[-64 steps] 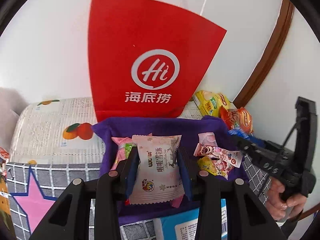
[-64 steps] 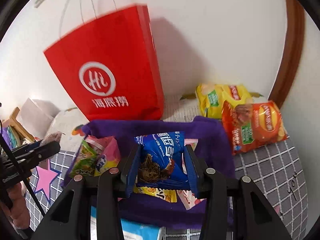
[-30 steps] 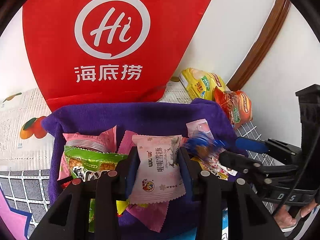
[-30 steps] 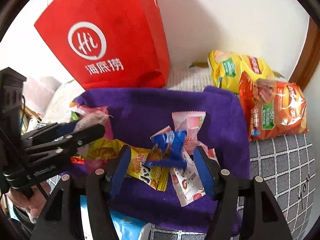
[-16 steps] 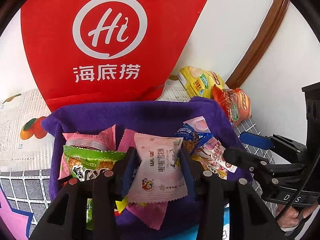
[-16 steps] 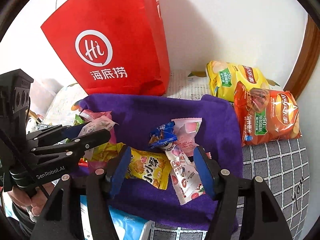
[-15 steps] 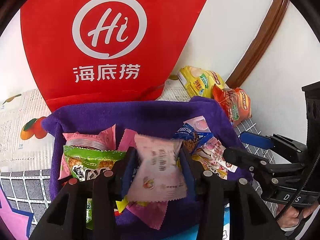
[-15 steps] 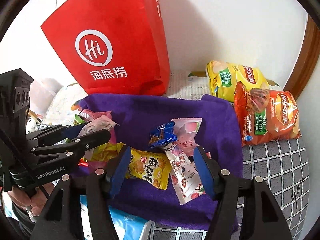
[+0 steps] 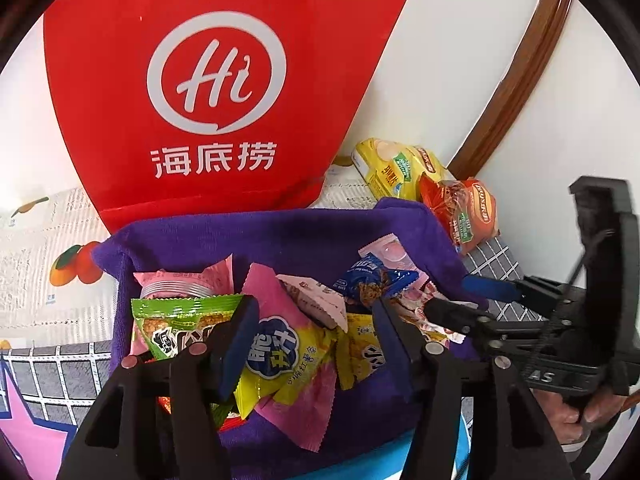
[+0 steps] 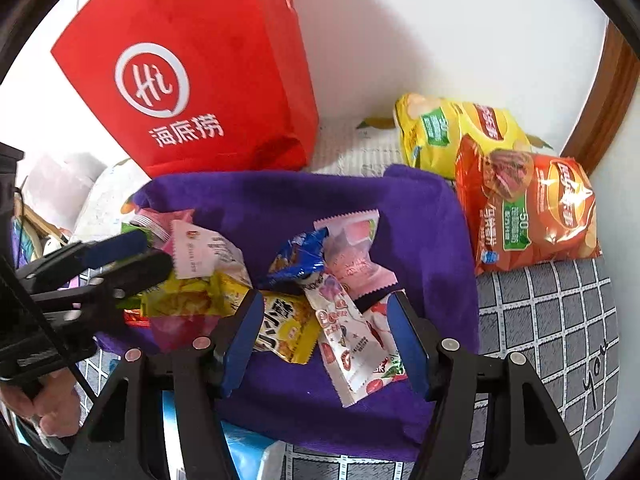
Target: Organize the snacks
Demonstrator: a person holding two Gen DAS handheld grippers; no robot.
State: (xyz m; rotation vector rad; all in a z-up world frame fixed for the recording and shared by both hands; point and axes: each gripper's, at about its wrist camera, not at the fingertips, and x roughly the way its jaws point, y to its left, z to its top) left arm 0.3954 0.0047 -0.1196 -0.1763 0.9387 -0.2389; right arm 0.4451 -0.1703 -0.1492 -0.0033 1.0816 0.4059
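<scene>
A purple cloth bin (image 9: 248, 236) (image 10: 432, 216) holds several small snack packets. My left gripper (image 9: 314, 332) is open and empty over its near left side; the pink-and-white packet (image 9: 316, 296) (image 10: 200, 254) lies in the bin just beyond it, on a yellow-and-pink packet (image 9: 280, 348). My right gripper (image 10: 326, 330) is open and empty over the bin's near middle, above a yellow packet (image 10: 286, 330) and a white-and-red packet (image 10: 352, 344). The blue cookie packet (image 10: 298, 258) (image 9: 372, 280) lies in the bin's middle.
A red paper bag (image 9: 216, 92) (image 10: 200, 80) stands behind the bin against the white wall. A yellow chip bag (image 10: 452, 128) and an orange chip bag (image 10: 528, 204) lie right of the bin on a grey checked cloth (image 10: 552, 320). A blue-and-white pack (image 10: 244, 452) lies at the near edge.
My left gripper has opened and let go of the pink-and-white packet, which now lies in the bin. My right gripper dropped the blue cookie packet earlier and stays open.
</scene>
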